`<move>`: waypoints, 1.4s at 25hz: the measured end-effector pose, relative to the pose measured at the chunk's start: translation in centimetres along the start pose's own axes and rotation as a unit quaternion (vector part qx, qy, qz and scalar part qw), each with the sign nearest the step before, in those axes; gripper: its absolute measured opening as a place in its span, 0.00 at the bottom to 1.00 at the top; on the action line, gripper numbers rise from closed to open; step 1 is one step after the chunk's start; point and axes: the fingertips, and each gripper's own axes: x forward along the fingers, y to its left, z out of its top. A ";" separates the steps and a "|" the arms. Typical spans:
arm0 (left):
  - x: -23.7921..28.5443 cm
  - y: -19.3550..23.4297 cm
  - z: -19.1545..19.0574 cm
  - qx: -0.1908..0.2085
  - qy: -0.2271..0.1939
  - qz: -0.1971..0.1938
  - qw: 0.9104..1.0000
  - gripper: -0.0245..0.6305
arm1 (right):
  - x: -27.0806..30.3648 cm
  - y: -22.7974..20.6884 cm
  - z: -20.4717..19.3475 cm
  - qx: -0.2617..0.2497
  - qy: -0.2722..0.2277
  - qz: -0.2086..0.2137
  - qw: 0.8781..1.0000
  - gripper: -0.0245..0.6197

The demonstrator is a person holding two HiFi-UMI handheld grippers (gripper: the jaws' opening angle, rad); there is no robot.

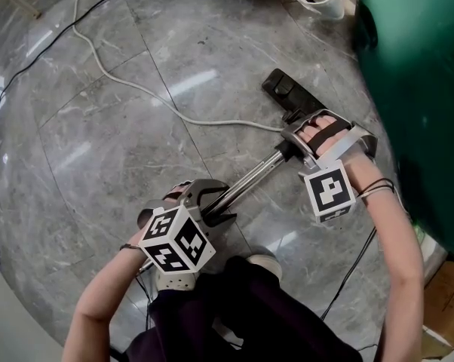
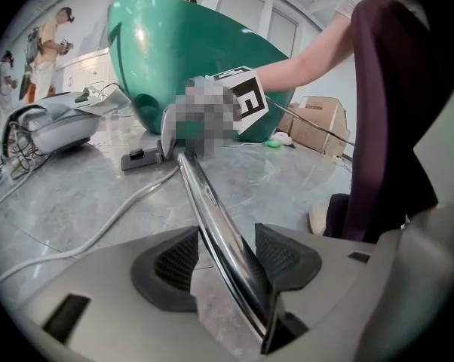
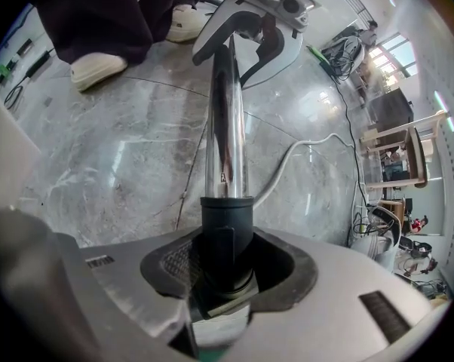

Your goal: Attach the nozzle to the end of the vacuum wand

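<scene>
Person stands over a grey marble floor, one hand-held gripper in each hand, both on the vacuum wand.

Left hand-held gripper: jaws narrow, clamped on the chrome tube of the wand near its close end. In the left gripper view the tube runs up between the two dark pads and lies against them. Marker cube faces the head camera.

Right hand-held gripper: pointing steeply down, jaws part-way closed around the black collar at the far end of the wand. In the right gripper view both pads sit against the collar, with the chrome tube coming out of its top. Gripped, not loose.

The wand slants from the left hand-held gripper, lower left in the head view, up to the right hand-held gripper at centre right.

The nozzle, a flat black floor head, lies on the floor just beyond the right hand-held gripper, in line with the wand. Its neck runs under the right hand, so the joint is hidden there. Cannot tell if the nozzle is fully seated on the wand.

A white cable snakes across the floor from the upper left toward the nozzle. A big green tub fills the upper right. A light shoe shows just below the wand, next to the left hand-held gripper.
</scene>
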 end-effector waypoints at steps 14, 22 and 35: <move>-0.5 3.8 -3.1 -0.001 0.031 0.041 0.999 0.40 | 4.1 -4.1 1.3 0.027 -0.029 -0.030 0.999 0.32; -0.8 3.6 -2.8 0.036 0.021 0.034 0.999 0.43 | 3.1 -3.2 0.8 0.059 -0.050 -0.030 0.997 0.46; -6.4 6.7 1.1 -0.030 -0.078 0.045 0.995 0.43 | -4.6 -3.7 -2.1 0.377 -0.152 -0.092 0.909 0.46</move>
